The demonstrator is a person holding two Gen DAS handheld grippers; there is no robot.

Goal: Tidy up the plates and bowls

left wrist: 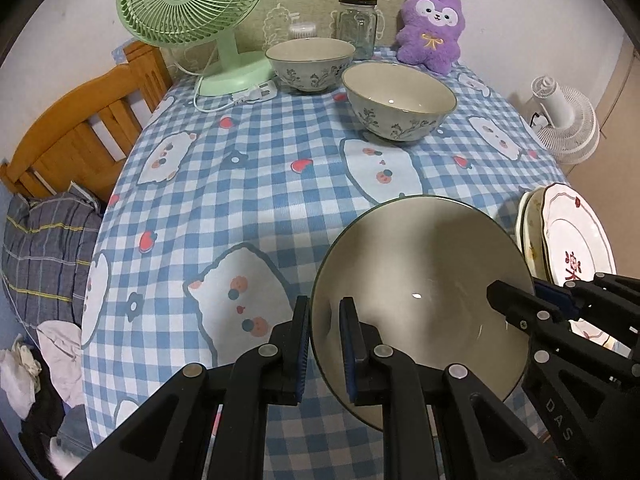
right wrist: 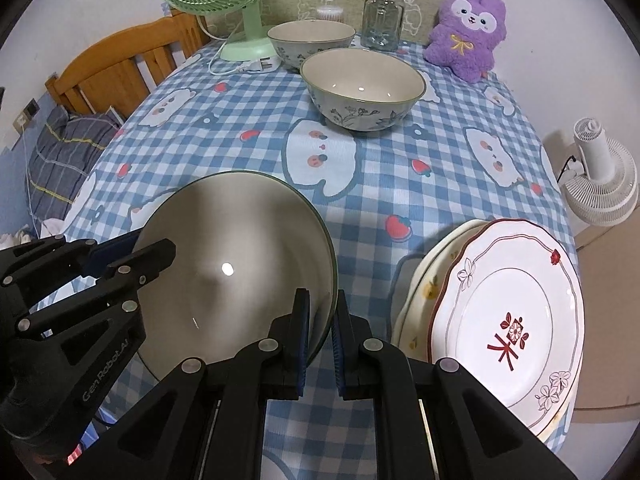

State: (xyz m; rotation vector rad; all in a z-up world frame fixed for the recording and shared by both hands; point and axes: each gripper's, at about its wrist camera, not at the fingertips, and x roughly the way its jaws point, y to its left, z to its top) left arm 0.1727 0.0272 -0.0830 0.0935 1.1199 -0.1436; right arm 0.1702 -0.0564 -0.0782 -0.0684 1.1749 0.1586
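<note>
A grey-green bowl [left wrist: 420,280] is held near the table's front; it also shows in the right wrist view [right wrist: 240,260]. My left gripper [left wrist: 325,312] is shut on its left rim. My right gripper [right wrist: 322,308] is shut on its right rim, and shows in the left wrist view [left wrist: 516,300]. Two more flower-patterned bowls stand further back: a near one [left wrist: 396,100] [right wrist: 362,88] and a far one [left wrist: 310,62] [right wrist: 310,42]. A stack of plates [right wrist: 508,320] lies at the table's right edge, topped by a white plate with a red motif [left wrist: 576,236].
A green fan [left wrist: 192,12], a glass jar [left wrist: 357,26] and a purple plush toy [left wrist: 432,28] stand along the back of the checked tablecloth [left wrist: 260,184]. A wooden bed frame [left wrist: 80,120] is at the left, a white fan [right wrist: 600,172] on the floor at the right.
</note>
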